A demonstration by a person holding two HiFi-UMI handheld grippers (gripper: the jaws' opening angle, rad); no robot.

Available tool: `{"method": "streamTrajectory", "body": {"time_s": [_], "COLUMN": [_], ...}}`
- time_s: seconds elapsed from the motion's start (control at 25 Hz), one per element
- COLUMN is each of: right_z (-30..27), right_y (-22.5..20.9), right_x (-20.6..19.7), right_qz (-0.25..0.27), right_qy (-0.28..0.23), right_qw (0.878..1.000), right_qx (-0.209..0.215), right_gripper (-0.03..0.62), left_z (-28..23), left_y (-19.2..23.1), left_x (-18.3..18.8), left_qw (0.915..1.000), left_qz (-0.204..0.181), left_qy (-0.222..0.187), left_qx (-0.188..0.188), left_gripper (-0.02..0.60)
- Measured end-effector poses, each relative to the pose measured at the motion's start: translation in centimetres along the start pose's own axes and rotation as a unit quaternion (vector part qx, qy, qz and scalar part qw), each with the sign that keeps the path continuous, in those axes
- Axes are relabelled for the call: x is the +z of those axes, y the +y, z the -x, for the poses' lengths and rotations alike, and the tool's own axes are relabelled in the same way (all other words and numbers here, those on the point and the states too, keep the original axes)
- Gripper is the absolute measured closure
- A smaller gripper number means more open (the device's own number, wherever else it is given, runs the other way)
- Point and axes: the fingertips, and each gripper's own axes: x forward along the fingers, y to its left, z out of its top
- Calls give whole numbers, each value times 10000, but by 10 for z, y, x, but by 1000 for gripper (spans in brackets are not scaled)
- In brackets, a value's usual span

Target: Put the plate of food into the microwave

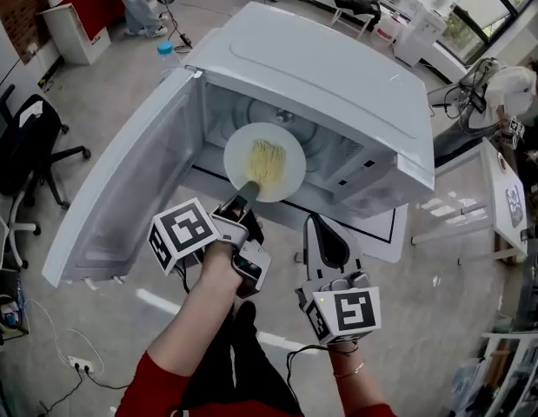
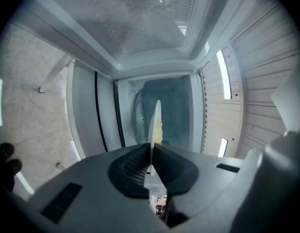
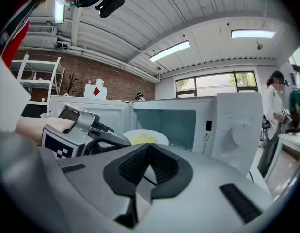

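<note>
The left tongs [image 1: 248, 189] pinch the plate [image 1: 238, 156] by its near rim, noodles [image 1: 267, 160] level, at the open mouth of the microwave [image 1: 338, 76]. The right tongs [image 1: 319, 228], closed and empty, hang just outside it.

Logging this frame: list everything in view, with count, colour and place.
microwave: 1, white, centre, door open
plate: 1, white, at the microwave's opening
food: 1 heap, yellow, on the plate
bottle: 1, clear, floor behind the microwave
office chair: 1, black, far left
left claw: 1, grey, shut on the plate's rim
right claw: 1, grey, shut, empty, beside the left claw
</note>
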Motion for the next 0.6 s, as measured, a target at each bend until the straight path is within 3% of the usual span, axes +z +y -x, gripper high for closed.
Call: {"method": "streamTrajectory", "body": {"time_s": [0.36, 0.6], "right_z": [-46, -71], "right_y": [-17, -23], "right_x": [-17, -20], "right_qz": [68, 302], "right_qy": [-48, -14], "right_qw": [9999, 9995], "right_qx": [-74, 52], "right_gripper": [579, 579], "left_z": [-49, -80], "left_y": [4, 1], "left_x": [19, 33], "left_qw": [9993, 9988], "left_qz": [-288, -20], "left_qy": [-173, -355], "left_qx": [-137, -334], "left_gripper": [561, 561]}}
